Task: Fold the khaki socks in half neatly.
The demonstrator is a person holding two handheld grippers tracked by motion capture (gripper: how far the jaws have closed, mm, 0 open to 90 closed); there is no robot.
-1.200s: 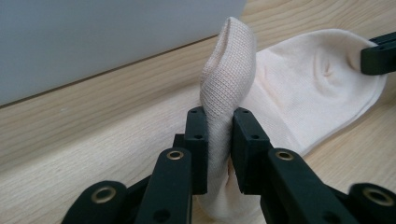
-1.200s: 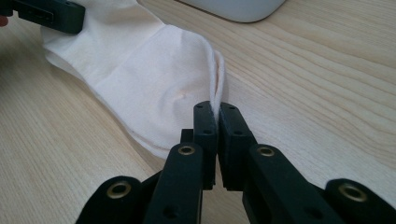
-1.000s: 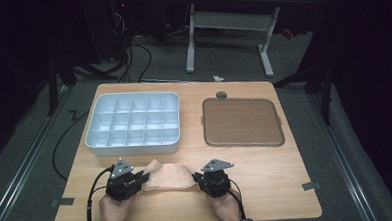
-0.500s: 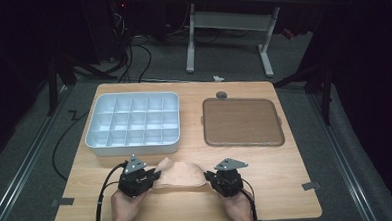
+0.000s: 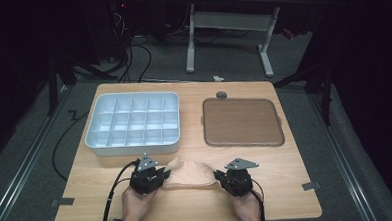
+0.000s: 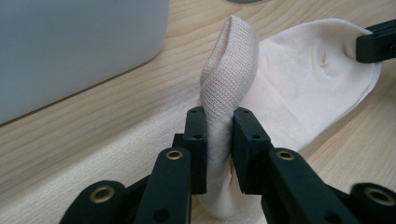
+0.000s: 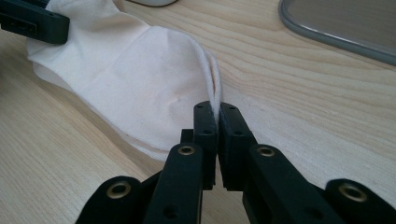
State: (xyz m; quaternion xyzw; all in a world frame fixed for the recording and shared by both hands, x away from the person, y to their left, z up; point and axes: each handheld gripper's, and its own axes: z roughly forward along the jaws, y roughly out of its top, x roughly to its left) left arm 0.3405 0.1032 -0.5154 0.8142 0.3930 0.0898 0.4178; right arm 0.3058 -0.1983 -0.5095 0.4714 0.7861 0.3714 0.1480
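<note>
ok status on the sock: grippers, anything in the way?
Left gripper shut on sock, cuff end bunched. Right gripper shut on its other edge. Sock flat on table, front edge. Divider box and brown tray sit behind, apart.

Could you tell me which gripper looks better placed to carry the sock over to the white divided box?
Probably the left gripper: it is shut on the sock and sits just below the white divided box.

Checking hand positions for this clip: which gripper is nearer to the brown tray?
Right. The right gripper sits below the brown tray, near its front left corner; the left gripper is farther left, in front of the white compartment box.
</note>
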